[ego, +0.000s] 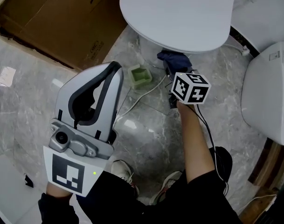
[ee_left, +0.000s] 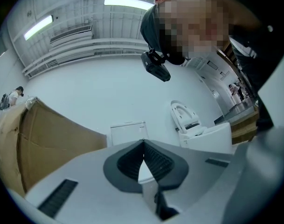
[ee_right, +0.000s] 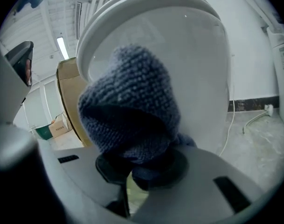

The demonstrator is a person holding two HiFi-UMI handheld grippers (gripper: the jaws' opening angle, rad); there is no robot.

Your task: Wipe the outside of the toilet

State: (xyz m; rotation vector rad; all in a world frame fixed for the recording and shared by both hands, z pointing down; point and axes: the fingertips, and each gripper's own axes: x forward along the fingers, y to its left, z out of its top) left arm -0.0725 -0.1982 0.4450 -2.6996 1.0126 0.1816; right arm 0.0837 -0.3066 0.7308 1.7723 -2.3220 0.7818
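Note:
A white toilet (ego: pixel 179 17) with its lid down stands at the top of the head view. My right gripper (ego: pixel 172 73) is shut on a dark blue cloth (ego: pixel 174 59), and the cloth is pressed against the front of the bowl, below the seat rim. In the right gripper view the blue cloth (ee_right: pixel 132 111) bulges out of the jaws in front of the white bowl wall (ee_right: pixel 197 69). My left gripper (ego: pixel 111 71) is held up near the head camera, tilted upward, jaws together with nothing between them; it is shut (ee_left: pixel 142 146).
A small green tray (ego: pixel 140 76) and a white cable (ego: pixel 142 94) lie on the grey marble floor beside the toilet base. Brown cardboard (ego: pixel 58 17) covers the upper left. A second white toilet (ego: pixel 267 92) stands at the right. My shoes (ego: pixel 123 171) are below.

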